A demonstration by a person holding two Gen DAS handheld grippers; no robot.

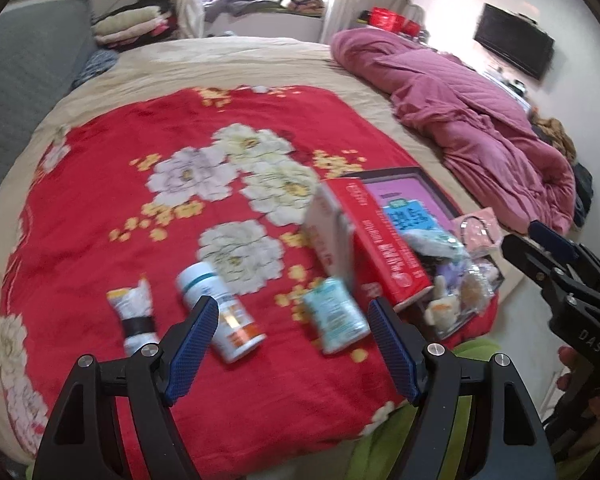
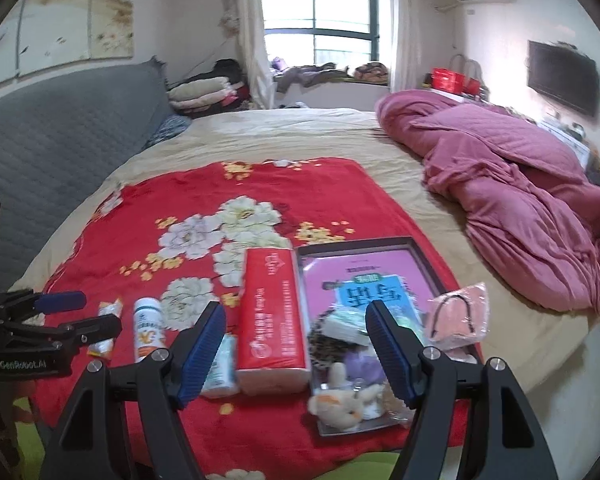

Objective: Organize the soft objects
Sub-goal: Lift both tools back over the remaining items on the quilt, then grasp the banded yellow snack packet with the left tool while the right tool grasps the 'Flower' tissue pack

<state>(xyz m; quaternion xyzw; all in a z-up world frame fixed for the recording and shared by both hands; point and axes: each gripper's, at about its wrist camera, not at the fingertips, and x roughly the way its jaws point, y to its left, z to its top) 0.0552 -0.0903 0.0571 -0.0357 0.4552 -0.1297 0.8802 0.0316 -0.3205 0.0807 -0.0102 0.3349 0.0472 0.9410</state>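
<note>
Left hand-held gripper (image 1: 292, 344): blue pads spread wide apart, nothing held; hung low over the near edge of the red floral blanket (image 1: 140, 200), above the bottles.
Right hand-held gripper (image 2: 296, 348): jaws also held apart, nothing between them; poised over the tray's near end and the tissue pack. "DAS" can be read on its body in the left view, and "GenRobot.AI" on the left one as seen from the right view.
Tissue pack (image 2: 274, 320): red soft pack, laid flat on the blanket just left of the tray, touching or almost; long axis runs from the near edge away toward the window. White Chinese print runs along its top, too blurred to be read.
Plush toy (image 2: 344, 404): cream-coloured, lying on its side in the near end of the tray, beside a purple plush (image 2: 360, 364) and a leopard-print soft item (image 2: 324, 344); its facing can't be made out.
Tray (image 2: 428, 264): dark-rimmed, long axis parallel to the tissue pack; a pink book with a blue label of large Chinese characters is lying in it.
Pink pouch (image 2: 460, 316): leaned at the tray's right rim.
White bottle (image 2: 148, 328): lying on the blanket, left of the tissue pack, cap end pointed away; orange label unreadable.
Teal wipes pack (image 1: 336, 316): next to the tissue pack's near end.
Squeezed tube (image 1: 136, 312): leftmost, cap toward the near edge.
</note>
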